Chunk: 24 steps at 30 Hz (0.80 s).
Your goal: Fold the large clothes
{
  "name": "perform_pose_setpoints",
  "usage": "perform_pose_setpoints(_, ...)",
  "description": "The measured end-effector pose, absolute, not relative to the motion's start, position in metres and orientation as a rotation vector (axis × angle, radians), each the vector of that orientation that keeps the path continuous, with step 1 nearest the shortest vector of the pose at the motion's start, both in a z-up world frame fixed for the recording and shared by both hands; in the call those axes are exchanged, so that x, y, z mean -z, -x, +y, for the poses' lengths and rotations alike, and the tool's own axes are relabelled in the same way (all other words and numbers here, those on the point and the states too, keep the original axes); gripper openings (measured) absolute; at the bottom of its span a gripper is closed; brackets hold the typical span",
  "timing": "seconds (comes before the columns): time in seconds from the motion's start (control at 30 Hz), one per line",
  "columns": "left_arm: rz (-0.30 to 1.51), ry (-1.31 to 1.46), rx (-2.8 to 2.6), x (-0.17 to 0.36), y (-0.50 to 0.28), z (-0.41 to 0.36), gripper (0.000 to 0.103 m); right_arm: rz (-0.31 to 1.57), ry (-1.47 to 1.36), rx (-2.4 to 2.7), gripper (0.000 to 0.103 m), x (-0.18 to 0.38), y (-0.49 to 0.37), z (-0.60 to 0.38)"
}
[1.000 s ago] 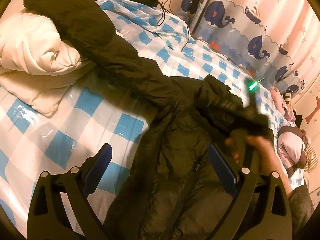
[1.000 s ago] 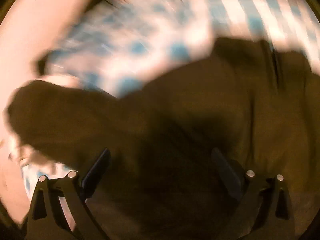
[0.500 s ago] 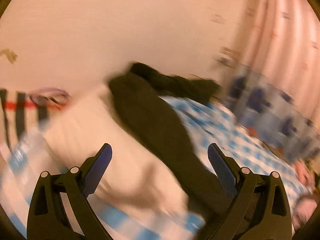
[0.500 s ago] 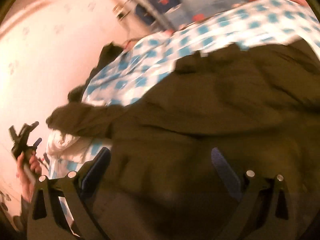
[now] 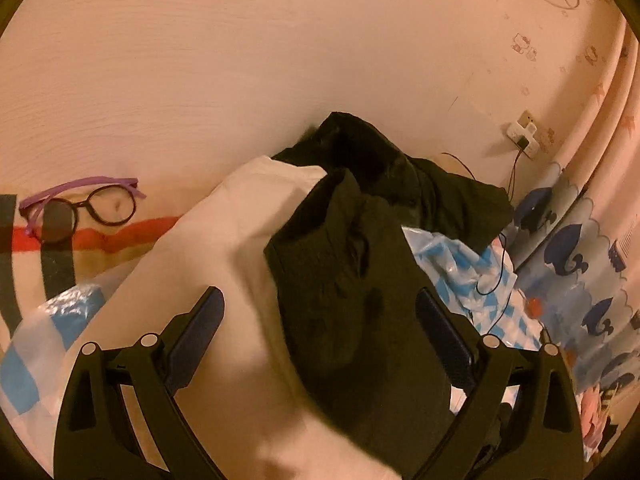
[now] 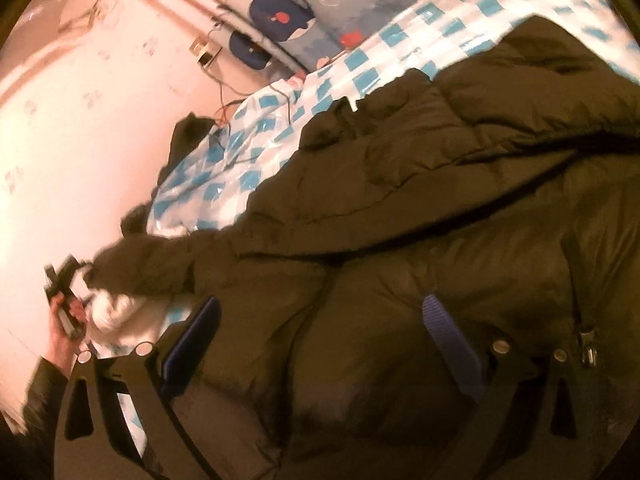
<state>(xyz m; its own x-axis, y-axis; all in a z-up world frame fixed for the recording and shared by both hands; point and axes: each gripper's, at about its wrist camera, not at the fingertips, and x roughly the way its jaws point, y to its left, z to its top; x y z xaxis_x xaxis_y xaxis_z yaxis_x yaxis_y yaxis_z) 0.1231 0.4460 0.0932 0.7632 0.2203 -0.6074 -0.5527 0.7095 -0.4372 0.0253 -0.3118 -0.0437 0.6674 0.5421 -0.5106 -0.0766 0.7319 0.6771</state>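
Note:
A large dark puffer jacket [image 6: 420, 208] lies spread on a bed with a blue-and-white checked cover [image 6: 256, 152]. One sleeve [image 5: 352, 292] stretches toward the wall over a white pillow [image 5: 228, 264]. My left gripper [image 5: 320, 320] is open, with the sleeve end lying between its fingers. It also shows in the right wrist view [image 6: 64, 280], held in a hand at the sleeve cuff. My right gripper [image 6: 320, 332] is open just above the jacket body, beside the zipper [image 6: 586, 344].
Glasses with purple arms [image 5: 84, 208] lie on a striped cloth by the wall. Another dark garment [image 5: 400, 168] is bunched behind the sleeve. A wall socket with a cable [image 5: 524, 136] and a whale-print curtain [image 5: 580, 264] are at the right.
My left gripper has swung from over the jacket body up to the sleeve end near the wall. My right gripper has pulled back, so more of the jacket and bed shows.

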Motion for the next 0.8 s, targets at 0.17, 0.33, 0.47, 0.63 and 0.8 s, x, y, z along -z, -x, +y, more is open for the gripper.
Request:
perform_pose_setpoints(0.17, 0.599, 0.715, -0.422, -0.093, -0.139, 0.459, 0.037, 0.756, -0.779, -0.380, 0.097, 0.050, -0.024, -0.327)
perform_pose_setpoints(0.33, 0.601, 0.729, -0.367, -0.096, -0.140, 0.456, 0.007, 0.752, -0.802, -0.372, 0.097, 0.049, -0.023, -0.329)
perform_pose_setpoints(0.47, 0.524, 0.710, -0.318, -0.120, -0.131, 0.433, 0.006, 0.738, -0.846, -0.367, 0.097, 0.047, -0.021, -0.333)
perform_pose_setpoints(0.63, 0.436, 0.646, -0.159, -0.177, -0.131, 0.369, 0.005, 0.706, -0.862, -0.323, 0.097, 0.038, -0.013, -0.342)
perform_pose_setpoints(0.8, 0.358, 0.558, 0.053, -0.244, -0.137, 0.264, 0.005, 0.708, -0.916, -0.272, 0.097, 0.038, -0.009, -0.356)
